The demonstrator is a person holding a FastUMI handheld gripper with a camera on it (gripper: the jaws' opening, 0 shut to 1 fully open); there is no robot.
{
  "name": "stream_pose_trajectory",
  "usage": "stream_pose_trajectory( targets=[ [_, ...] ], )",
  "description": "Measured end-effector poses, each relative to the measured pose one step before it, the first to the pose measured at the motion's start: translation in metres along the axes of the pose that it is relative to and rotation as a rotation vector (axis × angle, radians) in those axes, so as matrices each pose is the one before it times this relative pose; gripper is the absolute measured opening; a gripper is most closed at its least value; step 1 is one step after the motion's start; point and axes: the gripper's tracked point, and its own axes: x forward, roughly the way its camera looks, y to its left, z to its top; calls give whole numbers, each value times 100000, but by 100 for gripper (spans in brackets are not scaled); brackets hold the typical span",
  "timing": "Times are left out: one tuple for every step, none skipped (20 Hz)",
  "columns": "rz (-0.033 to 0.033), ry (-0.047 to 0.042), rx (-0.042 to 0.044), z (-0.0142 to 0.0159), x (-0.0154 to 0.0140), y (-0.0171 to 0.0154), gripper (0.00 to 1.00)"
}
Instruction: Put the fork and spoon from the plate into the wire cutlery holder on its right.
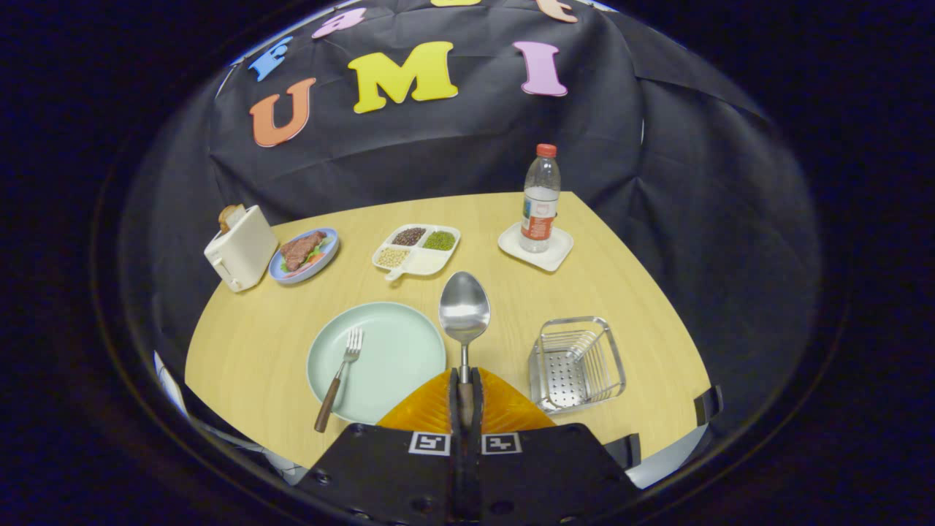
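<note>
gripper (465,387), fingers closed on spoon (464,313) handle

Plate (394,351): pale green. Spoon (464,314): polished silver. Fork (340,376): silver tines, brown handle. Wire cutlery holder (577,363): chrome (base dotted with perforations). Table (248,343): light wood grain. Bottle (540,201): clear, red cap.

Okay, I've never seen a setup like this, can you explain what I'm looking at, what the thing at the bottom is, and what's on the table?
This is a wide-angle camera riding on a hand-held gripper, looking forward along its two fingers. A person carries it; there is no robot arm. The fingers are shut on the handle of a spoon, whose bowl sticks out ahead of them above the table. To the spoon's left a fork lies on a plate. To its right stands a wire holder. Farther back are a toaster, a dish of food, a tray of grains and a bottle on a coaster.
</note>
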Motion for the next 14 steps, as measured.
stream_pose_trajectory(
  targets=[
    [-711,-203,1011,7,-266,-1098,1],
    [-678,-102,838,87,-218,-1021,1],
    [-712,26,704,52,-197,-1021,1],
    [-827,128,826,67,-246,-1058,1],
    [-480,-218,744,-23,-219,-848,1],
    [84,90,527,-23,-110,-699,1],
    [-1,274,538,-242,27,-627,2],
    [-140,560,535,-169,153,-571,2],
    [10,748,374,-302,1,-577,2],
    [207,831,256,-266,24,-337,2],
    [307,812,272,-336,-1,-251,2],
    [-360,667,227,-129,103,-335,2],
    [-263,560,207,-177,306,-196,2],
    [67,520,398,-85,87,-48,2]
  ],
)
